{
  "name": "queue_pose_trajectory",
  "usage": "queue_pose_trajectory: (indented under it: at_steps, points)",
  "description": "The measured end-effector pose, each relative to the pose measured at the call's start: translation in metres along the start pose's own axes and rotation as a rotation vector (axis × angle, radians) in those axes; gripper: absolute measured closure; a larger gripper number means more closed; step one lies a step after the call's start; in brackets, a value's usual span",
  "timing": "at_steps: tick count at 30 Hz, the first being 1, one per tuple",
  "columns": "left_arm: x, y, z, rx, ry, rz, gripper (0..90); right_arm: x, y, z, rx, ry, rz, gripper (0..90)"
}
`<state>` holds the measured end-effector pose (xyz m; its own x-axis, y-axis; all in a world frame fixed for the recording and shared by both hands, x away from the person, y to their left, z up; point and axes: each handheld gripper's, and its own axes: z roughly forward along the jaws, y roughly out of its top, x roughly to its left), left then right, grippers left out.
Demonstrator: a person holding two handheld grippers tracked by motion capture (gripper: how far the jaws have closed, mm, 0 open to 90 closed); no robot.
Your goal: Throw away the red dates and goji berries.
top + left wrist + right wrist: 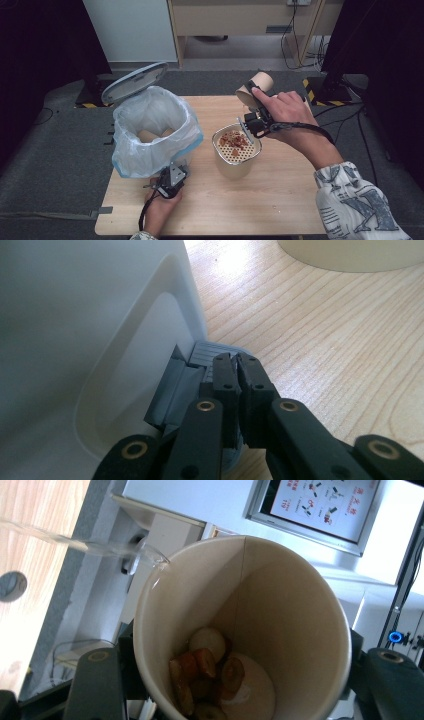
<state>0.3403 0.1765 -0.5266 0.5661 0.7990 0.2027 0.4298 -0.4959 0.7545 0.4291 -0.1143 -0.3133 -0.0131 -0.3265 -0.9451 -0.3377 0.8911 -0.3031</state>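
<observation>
Brown paper cup (256,86), tilted on its side, is clamped in the right gripper (250,107) above and just behind the strainer pot (235,150) in the middle of the wooden table (280,200). In the right gripper view the jaws stand either side of the cup (280,610), pressing its wall, and food pieces (207,680) sit clumped at its bottom (so the cup is not yet emptied). A thin clear stream (90,545) appears to run off the rim.

Judged progress: part done. Reddish-brown scraps (234,140) already lie on the pot's perforated insert, so some solids have been strained. Left to do, as I read it: shake out the rest, then drop the cup into the bin (150,132), where other paper cups (152,134) already lie.

The left gripper (170,184) is down at the bin's base, near the table's front edge. In the left gripper view its jaws are clenched together with nothing between them, tips resting on the grey foot pedal (200,357). The bin lid (135,81) stands open, which fits the pedal being pressed.

Surroundings: the plastic bag liner (185,125) spills over the bin rim towards the pot, close beside it. Nothing lies between cup and bin mouth except that loose liner edge, which could catch the cup. Cables (295,45) trail on the floor beyond the table, well apart from the work.
</observation>
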Motion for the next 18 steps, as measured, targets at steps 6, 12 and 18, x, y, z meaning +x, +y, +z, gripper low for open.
queue_pose_trajectory:
  at_steps: [6,12,18]
  points:
    - [-0.0001,0.0,0.0001,-0.001,0.001,0.001,86.4,0.0019,0.0018,-0.0003,-0.001,-0.01,-0.024,34.7]
    - [-0.0001,0.0,0.0,0.0,0.0,0.0,86.3,0.0011,0.0011,-0.0012,0.003,-0.011,-0.016,34.7]
    - [-0.0002,0.0,0.0001,-0.001,0.0,0.0,86.3,0.0003,0.0005,-0.0025,-0.006,-0.025,0.008,34.7]
